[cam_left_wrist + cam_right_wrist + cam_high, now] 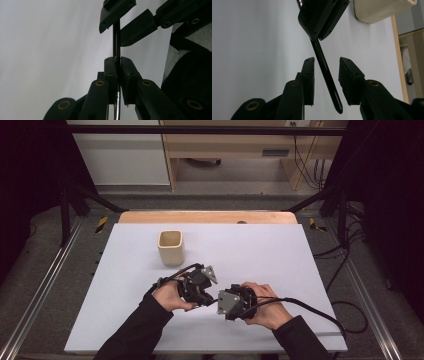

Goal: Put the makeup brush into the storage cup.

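Thing in hand: a thin black rod (325,72), maybe a pen or a slim tool; I cannot tell which. Its lower part in the left gripper view looks like shiny metal.

Where it is: above the near middle of the white table (280,250), in the air between the two grippers, not lying on the surface.

Left gripper (117,67): clenched on the rod. Both pads press on it from the two sides, and the rod passes straight up between them.

Right gripper (326,62): not yet grasping. The rod stands between its two jaws, but there is a gap on each side and no pad touches it. The jaws are partly apart.

Long axis: in the right gripper view the rod runs from the left gripper at the top down to a rounded free end near the bottom, a little slanted. So it points almost along the right gripper's jaws, not across them.

Nearer hand: the left hand (172,296) holds the rod; the right hand (265,312) is just beside it, and the two grippers almost meet.

What the next move needs, in my judgement: the right jaws have to close on the free end, while the left one keeps its hold until the grip is sure.

Other thing: a cream square cup (171,247) stands upright farther back on the table, well apart from the hands.
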Available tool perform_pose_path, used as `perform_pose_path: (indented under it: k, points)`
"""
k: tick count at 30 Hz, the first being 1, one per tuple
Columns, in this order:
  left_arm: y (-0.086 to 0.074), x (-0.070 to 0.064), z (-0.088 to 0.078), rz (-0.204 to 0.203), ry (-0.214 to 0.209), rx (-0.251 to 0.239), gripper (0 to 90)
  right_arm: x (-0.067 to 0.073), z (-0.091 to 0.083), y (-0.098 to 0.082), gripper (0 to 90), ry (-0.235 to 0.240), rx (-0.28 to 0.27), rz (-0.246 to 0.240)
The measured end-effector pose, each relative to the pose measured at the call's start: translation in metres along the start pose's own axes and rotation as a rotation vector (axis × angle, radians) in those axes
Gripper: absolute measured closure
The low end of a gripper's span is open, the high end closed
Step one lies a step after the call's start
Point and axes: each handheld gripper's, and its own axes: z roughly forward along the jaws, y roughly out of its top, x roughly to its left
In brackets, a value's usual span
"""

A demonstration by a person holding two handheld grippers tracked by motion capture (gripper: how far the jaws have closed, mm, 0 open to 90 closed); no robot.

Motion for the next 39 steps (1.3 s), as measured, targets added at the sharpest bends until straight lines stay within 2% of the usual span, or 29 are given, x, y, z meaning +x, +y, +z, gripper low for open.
perform_pose_path:
  k: [7, 9, 12, 16, 19, 20, 29, 33, 35, 39]
  points:
    - [0.002, -0.003, 0.000, 0.012, -0.004, 0.003, 83.8, 0.003, 0.002, 0.000, 70.4, 0.003, -0.002, -0.024]
    - [0.002, -0.003, 0.000, 0.024, 0.002, 0.016, 83.8, 0.002, 0.003, 0.000, 72.3, 0.004, -0.007, -0.045]
    - [0.002, -0.003, 0.000, 0.011, -0.004, 0.005, 83.8, 0.003, 0.003, 0.000, 75.9, 0.011, -0.007, -0.038]
    - [0.002, -0.003, 0.000, 0.014, -0.006, 0.008, 83.8, 0.003, 0.003, 0.000, 77.6, 0.020, -0.011, -0.062]
    - [0.002, -0.003, -0.001, 0.025, -0.003, 0.020, 83.6, 0.004, 0.003, -0.001, 78.4, 0.023, -0.010, -0.061]
    - [0.001, -0.003, 0.000, 0.021, -0.003, 0.012, 83.6, 0.003, 0.004, -0.001, 79.2, 0.023, -0.009, -0.078]
    - [-0.002, -0.001, -0.003, 0.008, 0.010, -0.023, 81.5, 0.003, 0.005, -0.002, 83.4, 0.045, -0.024, -0.077]
    - [-0.004, 0.000, -0.003, 0.014, 0.018, -0.021, 80.3, 0.004, 0.006, -0.002, 83.8, 0.053, -0.028, -0.064]
    - [-0.005, 0.000, -0.003, 0.008, 0.023, -0.019, 77.9, 0.004, 0.007, -0.002, 83.8, 0.053, -0.027, -0.065]
    - [-0.009, 0.003, -0.008, -0.010, 0.056, -0.065, 70.2, 0.002, 0.007, -0.005, 83.8, 0.043, -0.016, -0.041]
